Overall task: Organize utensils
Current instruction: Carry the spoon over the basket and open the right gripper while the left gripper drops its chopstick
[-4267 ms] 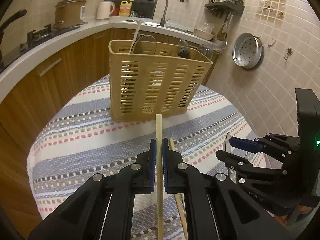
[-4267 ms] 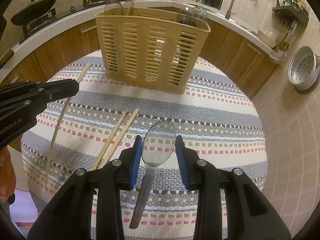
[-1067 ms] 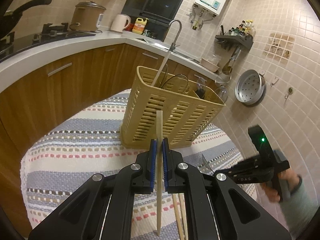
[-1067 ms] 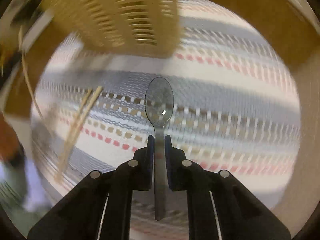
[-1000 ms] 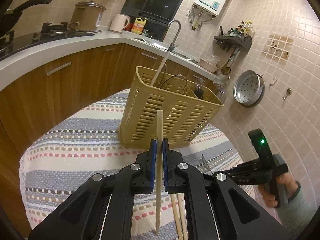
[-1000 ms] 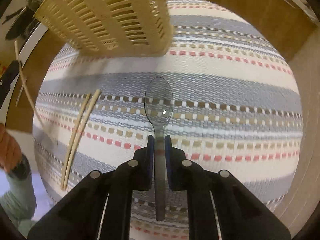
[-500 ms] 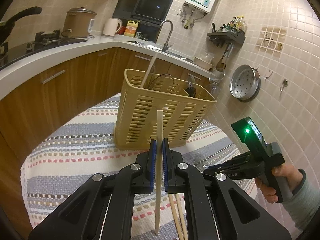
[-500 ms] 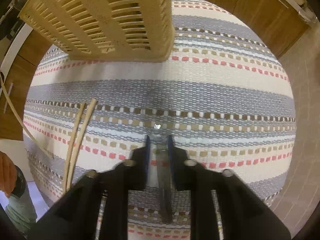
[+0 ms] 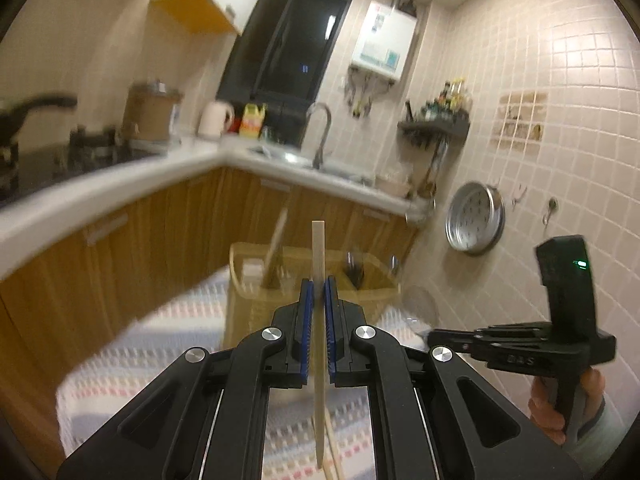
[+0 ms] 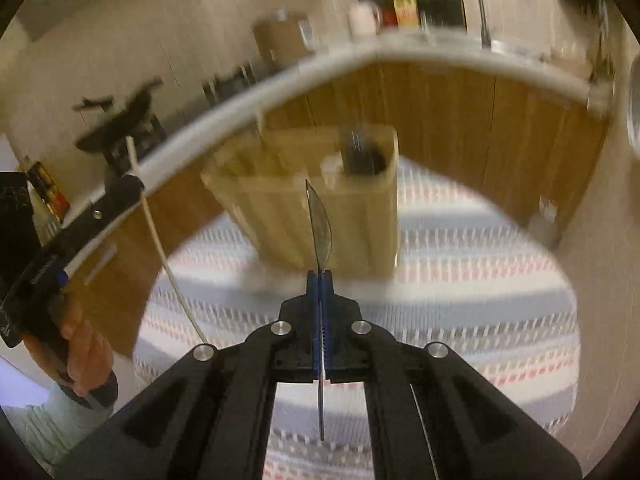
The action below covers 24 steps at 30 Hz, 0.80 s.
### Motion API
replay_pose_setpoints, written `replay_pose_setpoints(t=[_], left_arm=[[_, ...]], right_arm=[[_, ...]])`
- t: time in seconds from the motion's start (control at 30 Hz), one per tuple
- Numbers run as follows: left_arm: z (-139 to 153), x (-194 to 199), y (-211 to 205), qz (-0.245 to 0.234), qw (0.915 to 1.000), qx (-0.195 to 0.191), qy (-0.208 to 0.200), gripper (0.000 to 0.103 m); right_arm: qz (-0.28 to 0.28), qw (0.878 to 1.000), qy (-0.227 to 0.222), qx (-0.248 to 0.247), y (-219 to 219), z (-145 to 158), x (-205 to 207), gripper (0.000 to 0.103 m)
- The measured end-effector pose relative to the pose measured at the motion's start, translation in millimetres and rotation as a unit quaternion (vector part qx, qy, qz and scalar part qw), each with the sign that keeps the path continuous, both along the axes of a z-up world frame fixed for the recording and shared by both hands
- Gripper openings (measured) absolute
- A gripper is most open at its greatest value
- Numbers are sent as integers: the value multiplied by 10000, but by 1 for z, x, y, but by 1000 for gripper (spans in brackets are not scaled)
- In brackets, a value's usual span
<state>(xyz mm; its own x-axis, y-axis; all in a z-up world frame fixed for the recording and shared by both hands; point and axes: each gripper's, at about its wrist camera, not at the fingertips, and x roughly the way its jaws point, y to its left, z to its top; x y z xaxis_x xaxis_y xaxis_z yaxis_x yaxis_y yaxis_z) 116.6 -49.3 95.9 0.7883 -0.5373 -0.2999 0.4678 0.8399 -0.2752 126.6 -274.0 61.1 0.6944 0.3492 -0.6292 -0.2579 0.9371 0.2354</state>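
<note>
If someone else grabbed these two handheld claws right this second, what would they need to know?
Left gripper: shut on a wooden chopstick, held upright in the air in front of the basket.
Right gripper: shut on the handle of a clear plastic spoon, bowl pointing up, also aimed at the basket.
Basket: stands on the striped cloth and already holds some utensils; the blur hides which ones.
Left to do: drop in the chopstick and the spoon, then collect the chopsticks lying on the cloth below the left gripper.
</note>
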Motion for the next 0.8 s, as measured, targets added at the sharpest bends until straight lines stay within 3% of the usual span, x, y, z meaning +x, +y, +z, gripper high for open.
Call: replay_pose_setpoints(t=[0.1,0.23,0.43,0.57,0.67,0.8], left_arm=[[25,6,-1,116,9992,-93,-376,4],[53,20,-6,338,9956,-139,-862,4],[74,44,-13,585,9886,-391,-1329,4],[80,63,-21,512,9866,-688,-1388,4],[78,72,-28,479,9857,-811,-1395,4],[53,83,-47,528,9885,-683,-1238,4]], right_arm=[[-196,9961,-857,111,-2,34,-7,1],[-514,9791,-1929,376,-7,74,-3,1],[-1129,9516,-2840,339,-13,93,25,1],[-1407,9438,-2982,221,-24,92,43,1],[-1394,9478,-2856,242,-32,76,61,1],[-1300,9548,-2666,194,-28,55,73,1]])
